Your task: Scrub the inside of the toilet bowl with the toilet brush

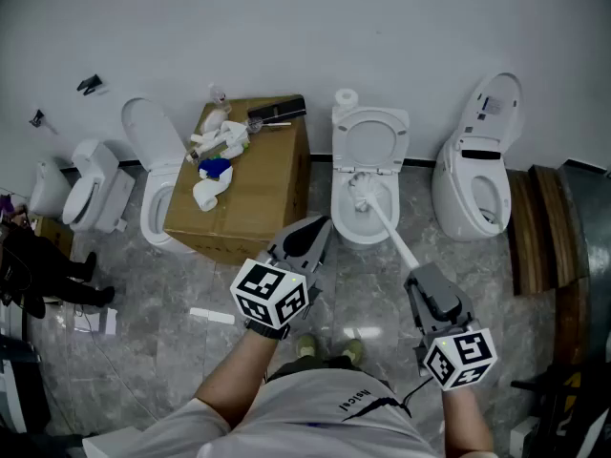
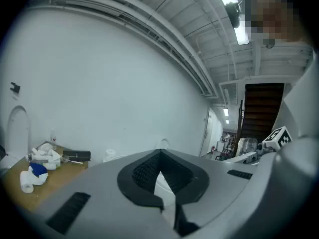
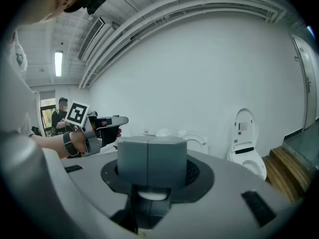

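The middle toilet (image 1: pixel 338 208) stands with its seat raised (image 1: pixel 370 143) against the back wall. The toilet brush has a white handle (image 1: pixel 393 233), and its bristle head (image 1: pixel 360 188) is down inside the bowl. My right gripper (image 1: pixel 420 277) is shut on the near end of that handle; a bit of white handle (image 3: pixel 148 195) shows under its closed jaws (image 3: pixel 152 148). My left gripper (image 1: pixel 322 224) hovers left of the bowl, over the floor. Its jaws are shut with nothing in them (image 2: pixel 159 158).
A cardboard box (image 1: pixel 250 191) with bottles and rags stands left of the toilet. More toilets stand left (image 1: pixel 153 175) (image 1: pixel 88 187) and right (image 1: pixel 475 175). Wooden steps (image 1: pixel 539 227) lie far right. A paper roll (image 1: pixel 346 97) sits on the tank. A person (image 1: pixel 29 265) is at the left edge.
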Tool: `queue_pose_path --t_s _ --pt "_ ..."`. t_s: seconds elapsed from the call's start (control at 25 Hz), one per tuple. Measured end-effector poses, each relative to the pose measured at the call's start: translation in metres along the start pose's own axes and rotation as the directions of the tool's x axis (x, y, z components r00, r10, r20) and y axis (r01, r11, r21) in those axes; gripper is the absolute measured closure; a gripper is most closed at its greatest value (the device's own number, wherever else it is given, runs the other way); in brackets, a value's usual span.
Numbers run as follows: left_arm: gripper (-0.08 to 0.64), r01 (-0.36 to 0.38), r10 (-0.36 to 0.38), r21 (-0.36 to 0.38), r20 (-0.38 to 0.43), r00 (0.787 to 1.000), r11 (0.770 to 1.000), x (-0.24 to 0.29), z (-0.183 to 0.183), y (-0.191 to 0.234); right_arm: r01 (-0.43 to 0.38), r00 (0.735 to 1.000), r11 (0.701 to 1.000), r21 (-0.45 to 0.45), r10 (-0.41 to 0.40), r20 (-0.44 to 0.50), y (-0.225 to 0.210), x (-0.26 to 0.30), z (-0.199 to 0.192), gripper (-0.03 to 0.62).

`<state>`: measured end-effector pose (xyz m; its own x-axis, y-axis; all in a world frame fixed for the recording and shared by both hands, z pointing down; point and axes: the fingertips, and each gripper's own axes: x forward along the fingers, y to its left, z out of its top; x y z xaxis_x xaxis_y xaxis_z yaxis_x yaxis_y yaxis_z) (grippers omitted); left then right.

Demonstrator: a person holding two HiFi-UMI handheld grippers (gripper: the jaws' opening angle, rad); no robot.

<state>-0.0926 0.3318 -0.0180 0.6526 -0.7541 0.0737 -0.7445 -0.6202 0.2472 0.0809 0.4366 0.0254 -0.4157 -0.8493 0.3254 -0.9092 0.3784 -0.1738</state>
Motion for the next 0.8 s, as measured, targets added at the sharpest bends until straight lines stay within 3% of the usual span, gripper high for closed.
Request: queue_pose_path --t_s 0.48,0.8 --pt "0.552 -0.028 0.028 0.007 -0.009 1.0 1.0 0.001 -0.01 -0.017 -0.049 0.999 0.999 0.004 0.049 0.0 -0.01 -0.009 -0.003 0.435" --pt "0.552 -0.084 0.084 0.006 0.024 0.996 0.996 -0.016 -0.007 -0.005 -0.095 0.995 0.976 0.196 0.096 0.006 -0.038 -0.001 -0.005 0.434"
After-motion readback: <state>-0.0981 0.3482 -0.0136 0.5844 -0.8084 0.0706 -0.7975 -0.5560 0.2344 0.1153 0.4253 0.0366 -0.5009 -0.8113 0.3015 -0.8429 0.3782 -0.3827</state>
